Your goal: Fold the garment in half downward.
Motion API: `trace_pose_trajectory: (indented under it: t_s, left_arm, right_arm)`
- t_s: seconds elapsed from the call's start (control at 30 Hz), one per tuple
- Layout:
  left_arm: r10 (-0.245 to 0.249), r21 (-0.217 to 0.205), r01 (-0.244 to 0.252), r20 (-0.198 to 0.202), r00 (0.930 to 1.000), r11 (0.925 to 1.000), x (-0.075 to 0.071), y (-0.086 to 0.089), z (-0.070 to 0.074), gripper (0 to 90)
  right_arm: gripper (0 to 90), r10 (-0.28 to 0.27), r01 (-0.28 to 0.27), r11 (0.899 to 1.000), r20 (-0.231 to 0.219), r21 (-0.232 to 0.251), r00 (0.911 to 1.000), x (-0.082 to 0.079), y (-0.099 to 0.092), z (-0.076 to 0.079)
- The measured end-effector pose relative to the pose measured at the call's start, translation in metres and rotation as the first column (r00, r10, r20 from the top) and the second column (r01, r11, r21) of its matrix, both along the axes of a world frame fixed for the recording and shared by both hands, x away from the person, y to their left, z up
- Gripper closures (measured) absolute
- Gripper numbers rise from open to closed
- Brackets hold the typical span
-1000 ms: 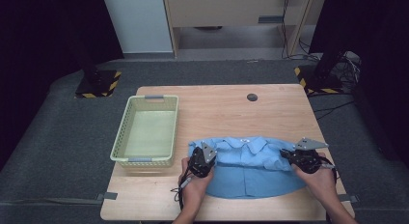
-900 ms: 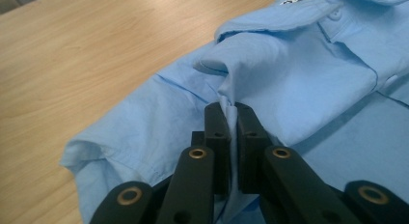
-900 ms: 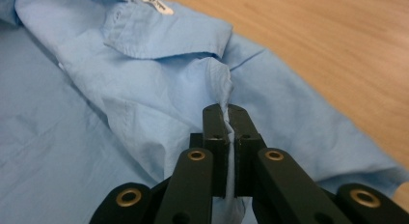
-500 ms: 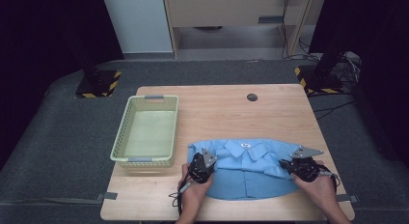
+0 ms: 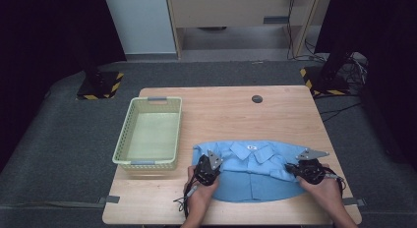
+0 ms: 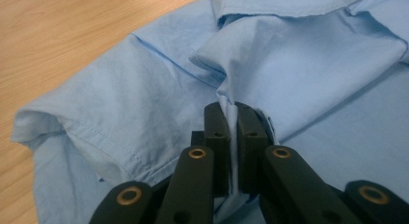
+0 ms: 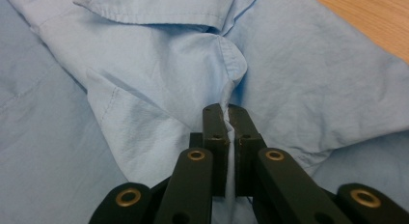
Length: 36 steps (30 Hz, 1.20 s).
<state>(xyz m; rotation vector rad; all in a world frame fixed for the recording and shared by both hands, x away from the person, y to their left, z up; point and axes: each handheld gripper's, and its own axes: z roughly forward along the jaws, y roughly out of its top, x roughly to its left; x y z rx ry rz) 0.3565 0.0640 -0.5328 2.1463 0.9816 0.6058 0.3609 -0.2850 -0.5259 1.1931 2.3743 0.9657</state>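
A light blue collared shirt (image 5: 255,169) lies flat at the front of the wooden table (image 5: 275,115), collar toward the far side. My left gripper (image 5: 202,175) sits at the shirt's left side, shut on a pinched fold of its cloth (image 6: 231,113). At the shirt's right side my right gripper (image 5: 301,170) is shut on another fold of the same cloth (image 7: 227,119). In both gripper views a thin ridge of blue fabric runs up between the black jaws, which press together on it.
A pale green plastic basket (image 5: 150,134) stands on the table's left part, with nothing in it. A small dark round disc (image 5: 256,99) lies near the table's far edge. Dark floor surrounds the table.
Both grippers have drawn slightly toward the table's front edge with the shirt's cloth held; the shirt lies a little nearer the front.
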Motion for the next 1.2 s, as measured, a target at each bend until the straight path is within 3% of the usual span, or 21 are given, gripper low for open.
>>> trace_pose_trajectory:
  t_s: [0.4, 0.57, 0.63, 0.7, 0.83, 0.93, 1.07, 1.2]
  left_arm:
    - [0.004, 0.005, -0.004, -0.002, 1.0000, 1.0000, 0.024, -0.015, 0.000, 86.3]
    - [-0.022, 0.045, 0.021, 0.019, 0.9996, 0.9988, 0.034, -0.023, 0.000, 85.9]
    - [-0.031, 0.062, 0.029, 0.023, 0.9993, 0.9977, 0.038, -0.025, 0.000, 85.6]
    - [-0.027, 0.050, 0.027, 0.015, 0.9995, 0.9984, 0.042, -0.024, 0.001, 84.3]
    - [0.002, 0.020, -0.002, 0.003, 1.0000, 0.9998, 0.046, -0.018, 0.001, 69.4]
    - [0.015, -0.024, -0.016, -0.039, 0.9991, 0.9996, 0.051, -0.011, 0.003, 55.2]
    - [-0.003, -0.003, 0.003, -0.025, 0.9997, 1.0000, 0.050, -0.015, 0.013, 39.1]
    - [-0.022, -0.033, 0.022, -0.004, 0.9997, 0.9992, 0.047, -0.022, 0.028, 33.5]
  right_arm:
    - [87.8, -0.040, 0.041, 0.999, 0.035, -0.025, 0.9986, 0.018, -0.008, -0.001]
    - [86.5, -0.052, 0.054, 0.996, 0.039, -0.064, 0.9979, 0.033, -0.011, 0.001]
    - [84.4, -0.057, 0.059, 0.996, 0.039, -0.072, 0.9976, 0.037, -0.010, 0.001]
    - [78.2, -0.055, 0.057, 0.996, 0.039, -0.071, 0.9978, 0.041, -0.010, 0.002]
    - [61.0, -0.051, 0.053, 0.998, 0.045, -0.046, 0.9977, 0.042, -0.011, 0.008]
    - [50.9, -0.036, 0.037, 0.999, 0.054, -0.022, 0.9979, 0.043, -0.012, 0.018]
    - [39.2, -0.005, 0.005, 1.000, 0.052, -0.008, 0.9986, 0.048, -0.005, 0.029]
    - [35.4, 0.023, -0.023, 1.000, 0.041, -0.006, 0.9989, 0.057, 0.009, 0.034]
